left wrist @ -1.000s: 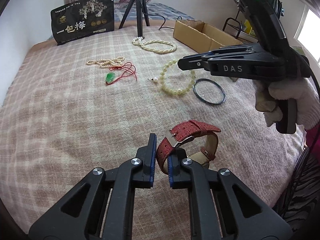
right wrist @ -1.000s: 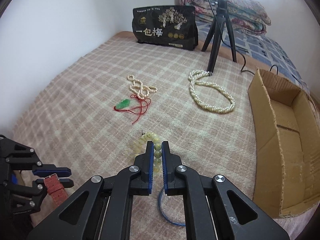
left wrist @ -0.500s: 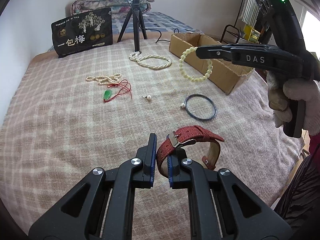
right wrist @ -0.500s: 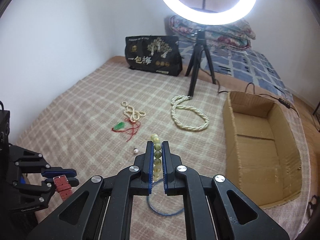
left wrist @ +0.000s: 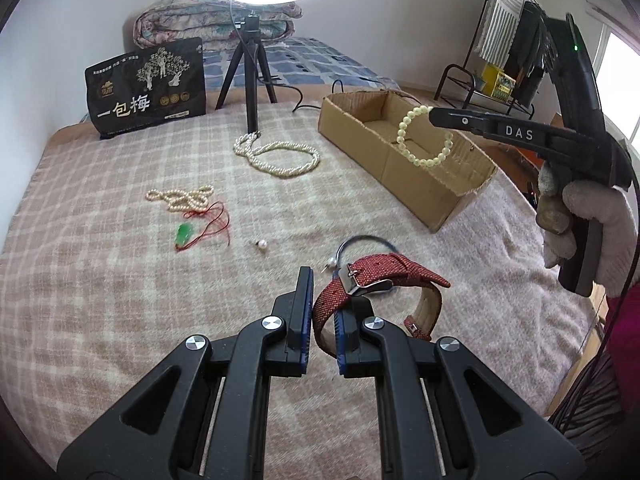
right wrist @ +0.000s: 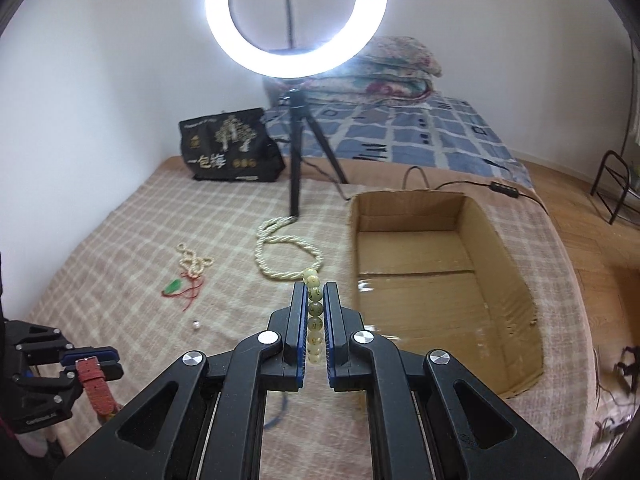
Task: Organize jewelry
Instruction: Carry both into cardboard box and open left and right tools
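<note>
Since a second ago both grippers have risen off the blanket with their loads, and the right gripper [left wrist: 434,114] has carried the pale yellow-green bead bracelet [left wrist: 424,138] away from the bedding toward the open brown cardboard box [left wrist: 400,168]; from the left wrist view the bracelet now hangs in front of the box's interior, at about 2 o'clock. The right gripper's jaws are clamped on the bracelet, whose beads [right wrist: 315,320] run in a line between the blue pads in the right wrist view. A white-gloved hand [left wrist: 592,220] holds that gripper's handle at 3 o'clock.

The left gripper [left wrist: 322,320] is closed on the red woven watch strap [left wrist: 384,276], pinching one end while the buckle and loop jut out toward 2 o'clock, lifted above the pink-and-cream checked blanket [left wrist: 100,280].

Lying on the blanket: a dark thin ring bangle [left wrist: 368,242] just behind the strap, a single loose pearl [left wrist: 262,244] at 11 o'clock, a green pendant on red cord [left wrist: 186,236] touching a small pearl strand [left wrist: 180,198] at 10 o'clock, and a thick twisted pearl necklace [left wrist: 276,158] at 12 o'clock beside the black tripod [left wrist: 250,76] of the lit ring light [right wrist: 296,16]. A black printed pouch [left wrist: 146,86] stands at the far left edge.
</note>
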Motion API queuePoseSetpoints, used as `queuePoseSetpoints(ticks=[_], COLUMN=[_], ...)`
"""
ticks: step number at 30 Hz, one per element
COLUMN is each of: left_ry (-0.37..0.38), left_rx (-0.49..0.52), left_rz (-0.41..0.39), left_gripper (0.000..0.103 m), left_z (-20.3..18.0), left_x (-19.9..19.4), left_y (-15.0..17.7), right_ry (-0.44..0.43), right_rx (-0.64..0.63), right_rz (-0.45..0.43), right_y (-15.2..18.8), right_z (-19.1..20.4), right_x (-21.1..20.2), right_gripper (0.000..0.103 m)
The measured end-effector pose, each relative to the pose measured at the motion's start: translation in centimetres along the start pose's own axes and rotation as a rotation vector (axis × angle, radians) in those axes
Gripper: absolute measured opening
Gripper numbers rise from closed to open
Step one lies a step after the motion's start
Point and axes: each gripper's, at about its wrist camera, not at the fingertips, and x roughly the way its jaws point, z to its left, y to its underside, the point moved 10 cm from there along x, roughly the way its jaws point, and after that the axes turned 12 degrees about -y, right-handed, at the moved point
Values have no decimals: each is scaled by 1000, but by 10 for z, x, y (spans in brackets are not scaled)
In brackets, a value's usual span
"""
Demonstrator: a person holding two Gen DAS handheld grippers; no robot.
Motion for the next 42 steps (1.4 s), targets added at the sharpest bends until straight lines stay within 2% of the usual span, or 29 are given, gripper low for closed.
queuePoseSetpoints(ticks=[6, 13, 20, 26, 36, 37, 38, 39, 40, 41, 42], left_ry=[17, 14, 39, 49, 35, 31, 38, 31, 15, 10, 10], left_rx=[-16, 7, -33, -55, -45, -43, -37, -35, -38, -40, -37], left_rz=[-21, -63, -22, 10, 40, 43, 50, 53, 45, 28, 18], left_gripper=[8, 8, 8, 8, 10, 13, 27, 48, 56, 59, 59], left_z=[-13, -40, -68, -87, -104, -104, -106, -105, -103, -102, -101], left_x=[4, 24, 70, 98, 118, 118, 119, 119, 118, 115, 113], left_y=[-31, -79, -112, -131, -134, -134, -133, -133, -133, -134, -135], right_ry=[41, 77, 94, 102, 117, 120, 123, 130, 141, 161, 185], right_rx=[65, 112, 181, 200, 218, 220, 220, 218, 218, 220, 220], right_rz=[-31, -10, 0, 12, 13, 14, 13, 10, 7, 1, -20], right_y=[-1, 12, 23, 31, 30, 30, 29, 29, 28, 27, 24], right_z=[-34, -66, -95, -106, -111, -111, -112, -112, -112, -114, -116], right_x=[-11, -15, -19, -22, -23, -23, -23, -24, -26, -28, -33], right_gripper=[6, 6, 6, 6, 6, 8, 9, 17, 30, 39, 57])
